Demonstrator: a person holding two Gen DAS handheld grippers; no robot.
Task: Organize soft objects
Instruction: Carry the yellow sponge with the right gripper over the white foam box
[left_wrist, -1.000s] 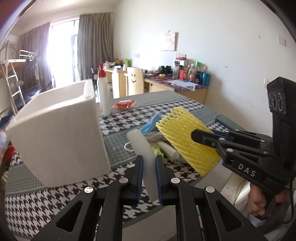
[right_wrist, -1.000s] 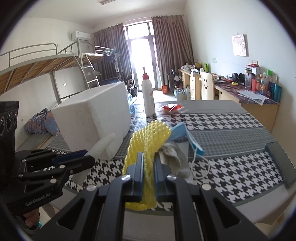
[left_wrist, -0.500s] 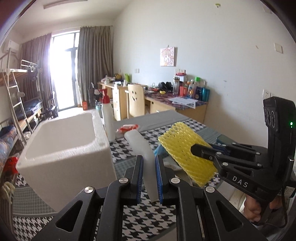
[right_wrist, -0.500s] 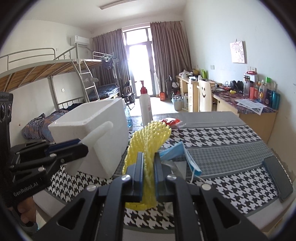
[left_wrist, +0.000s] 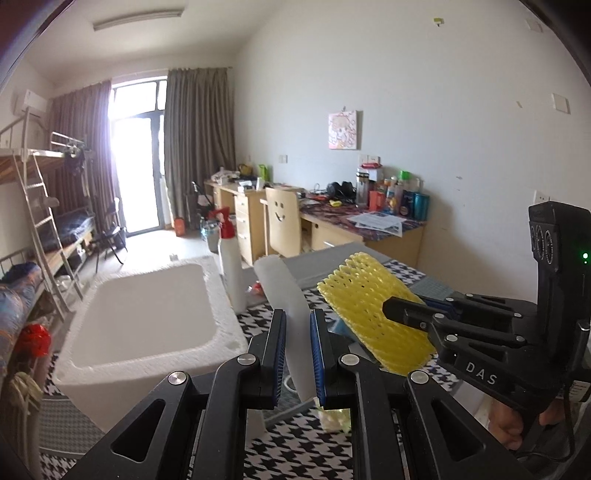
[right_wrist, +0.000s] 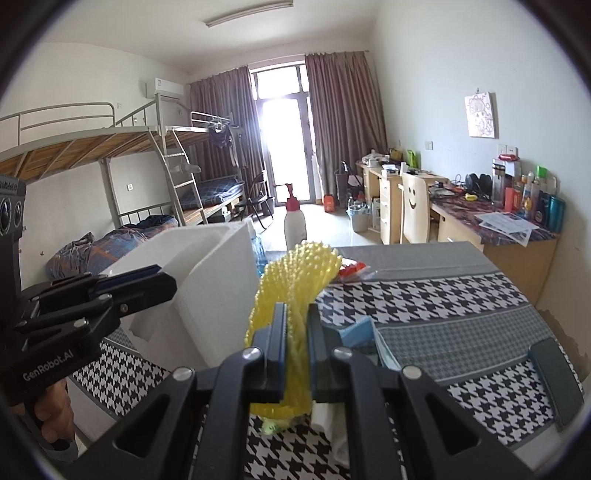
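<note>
My left gripper (left_wrist: 298, 325) is shut on a white foam strip (left_wrist: 282, 288) that sticks up and forward between its blue pads. To its right, my right gripper (left_wrist: 393, 308) is shut on a yellow foam net sleeve (left_wrist: 364, 306). The right wrist view shows the right gripper (right_wrist: 297, 321) pinching the folded yellow net (right_wrist: 295, 273). Both are held above the table, beside an open white foam box (left_wrist: 225, 317) whose inside looks empty. The left gripper (right_wrist: 164, 282) hangs in front of the box (right_wrist: 218, 284).
A white bottle with a red pump (right_wrist: 294, 221) stands behind the box. On the houndstooth tablecloth (right_wrist: 461, 295) lie a blue face mask (right_wrist: 358, 328), a red packet (right_wrist: 351, 267), white tissue (right_wrist: 330, 421) and a dark flat case (right_wrist: 554, 376) at the right edge.
Both grippers have risen off the table with the white strip and the yellow net still pinched. The box's open top has come into the left wrist view.
</note>
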